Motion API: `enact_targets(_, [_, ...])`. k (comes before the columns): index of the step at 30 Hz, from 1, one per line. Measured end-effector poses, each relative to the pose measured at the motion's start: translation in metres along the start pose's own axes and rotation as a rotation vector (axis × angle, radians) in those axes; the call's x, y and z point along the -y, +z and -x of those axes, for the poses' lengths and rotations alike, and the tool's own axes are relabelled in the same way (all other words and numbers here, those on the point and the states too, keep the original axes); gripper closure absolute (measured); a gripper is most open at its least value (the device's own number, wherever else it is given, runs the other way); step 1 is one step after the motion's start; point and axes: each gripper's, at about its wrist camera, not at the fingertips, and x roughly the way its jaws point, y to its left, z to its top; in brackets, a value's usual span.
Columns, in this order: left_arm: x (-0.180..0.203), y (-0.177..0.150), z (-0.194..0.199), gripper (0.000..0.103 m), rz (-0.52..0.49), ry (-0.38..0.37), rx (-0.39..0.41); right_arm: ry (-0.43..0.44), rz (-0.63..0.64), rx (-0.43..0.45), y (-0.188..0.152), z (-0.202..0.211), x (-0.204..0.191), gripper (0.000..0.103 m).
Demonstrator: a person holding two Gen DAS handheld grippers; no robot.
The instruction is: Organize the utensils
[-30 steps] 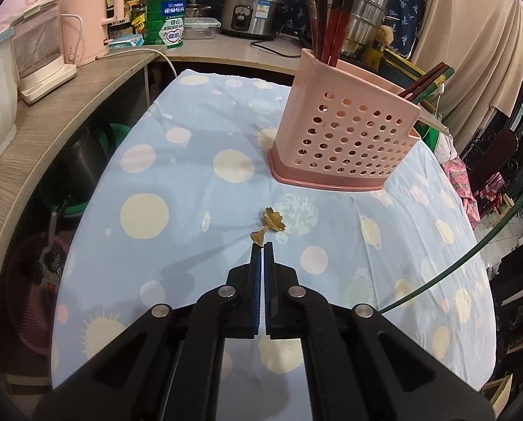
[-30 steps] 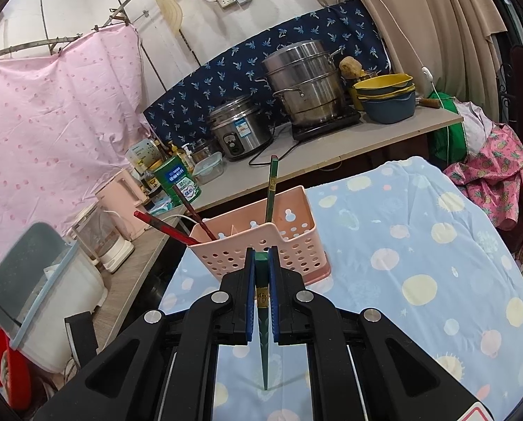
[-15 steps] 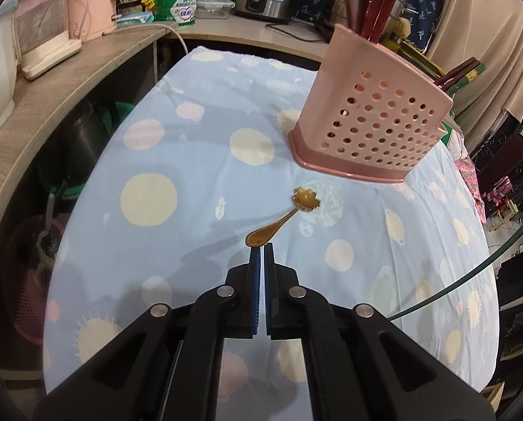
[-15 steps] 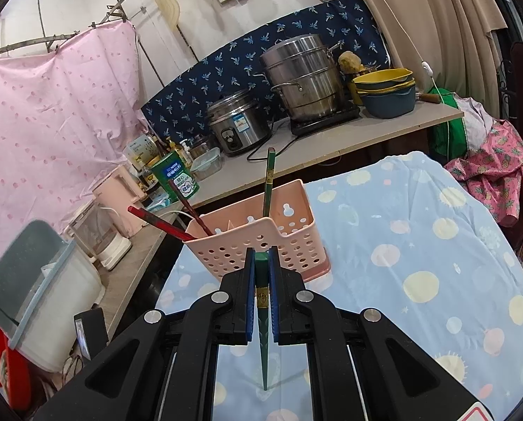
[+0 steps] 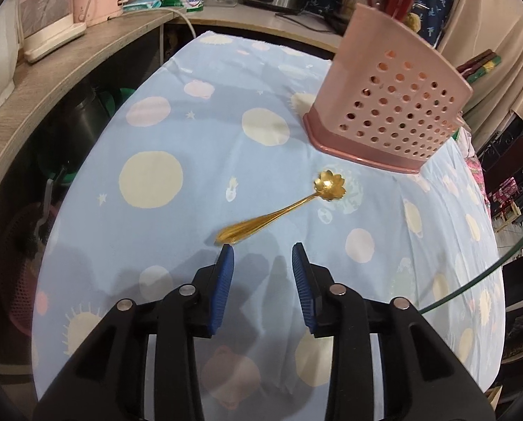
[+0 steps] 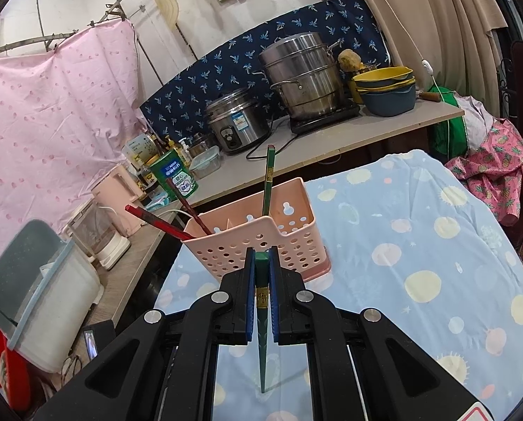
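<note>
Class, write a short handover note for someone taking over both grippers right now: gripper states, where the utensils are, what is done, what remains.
Left gripper: open, empty, just short of the gold flower spoon's handle on the tablecloth.
Right gripper: shut on a green chopstick, in front of the pink utensil holder.
Done: red chopsticks and another green chopstick stand in the holder.
Left: drop in the held chopstick, then pick up and stow the spoon.

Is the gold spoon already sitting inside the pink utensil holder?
No, the gold spoon lies flat on the tablecloth, in front of the pink utensil holder and just beyond the left gripper, whose jaws are open.
</note>
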Motion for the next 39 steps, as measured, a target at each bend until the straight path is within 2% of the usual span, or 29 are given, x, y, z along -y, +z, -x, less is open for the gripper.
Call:
enact_targets(8, [-0.021,0.008,-0.007,0.070,0.040,0.017,0.012,-0.003,0.003,-0.004,0.000,-0.003,0.001,0.096])
enact_targets(19, [-0.014,0.011,-0.012,0.071,0.044,-0.043,0.003,-0.005,0.002,-0.007,-0.001,-0.007,0.001,0.096])
enact_targets(21, [-0.014,0.012,-0.010,0.077,0.053,-0.045,0.004,-0.005,0.001,-0.007,-0.001,-0.008,0.001,0.096])
enact_targets(28, [-0.013,0.019,-0.006,0.082,0.067,-0.057,0.011,-0.005,0.001,-0.007,-0.001,-0.008,0.000,0.096])
enact_targets(30, [-0.011,0.020,-0.007,0.090,0.064,-0.062,0.008,-0.006,0.002,-0.007,-0.001,-0.008,0.000,0.096])
enact_targets(39, [0.005,0.022,0.015,0.098,0.027,-0.081,0.041,-0.006,0.001,-0.007,-0.001,-0.008,-0.001,0.096])
